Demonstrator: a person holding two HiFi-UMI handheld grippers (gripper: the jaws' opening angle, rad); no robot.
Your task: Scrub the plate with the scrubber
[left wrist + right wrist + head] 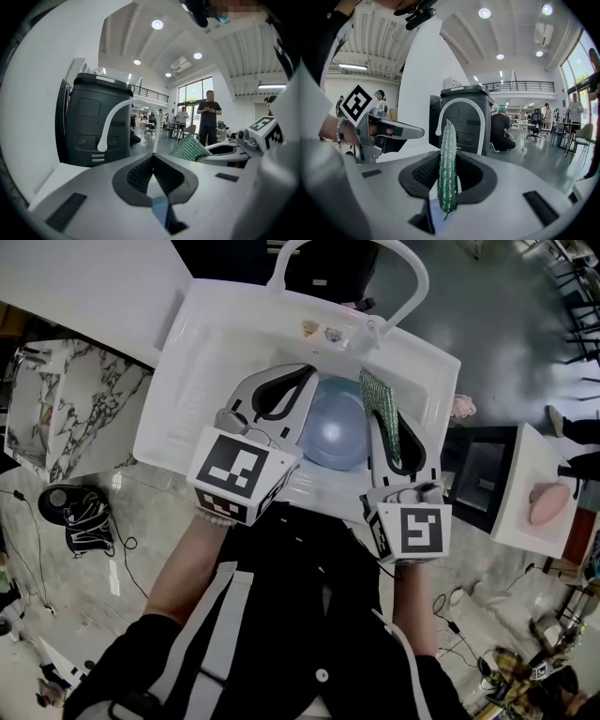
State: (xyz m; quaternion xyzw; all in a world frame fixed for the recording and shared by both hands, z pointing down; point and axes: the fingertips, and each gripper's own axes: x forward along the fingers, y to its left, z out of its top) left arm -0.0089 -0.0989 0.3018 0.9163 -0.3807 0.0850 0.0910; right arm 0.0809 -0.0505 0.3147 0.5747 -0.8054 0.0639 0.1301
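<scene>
The right gripper [448, 157] was clamped on a green, glittery mesh scrubber [448, 136], which stood edge-on between its pads. The left gripper [152, 159] had its jaws together at the tips. A sliver of the round, pale blue plate [333, 432] showed low in the gap between them; whether it was pinched could not be told.

Both grippers reached side by side away from the person and slightly downward over the near rim of the white sink basin [187, 409]. Bare forearms ran back into black sleeves with white stripes, and the left wrist wore a bead bracelet [217, 517].

The plate lay in the basin between the two grippers, with the scrubber at its right edge. A white arched faucet [412, 277] stood at the far rim, and a marble-patterned surface [70, 399] lay to the left. Beyond were a dark grey bin [96, 122] and a standing person [209, 117] in a bright hall.
</scene>
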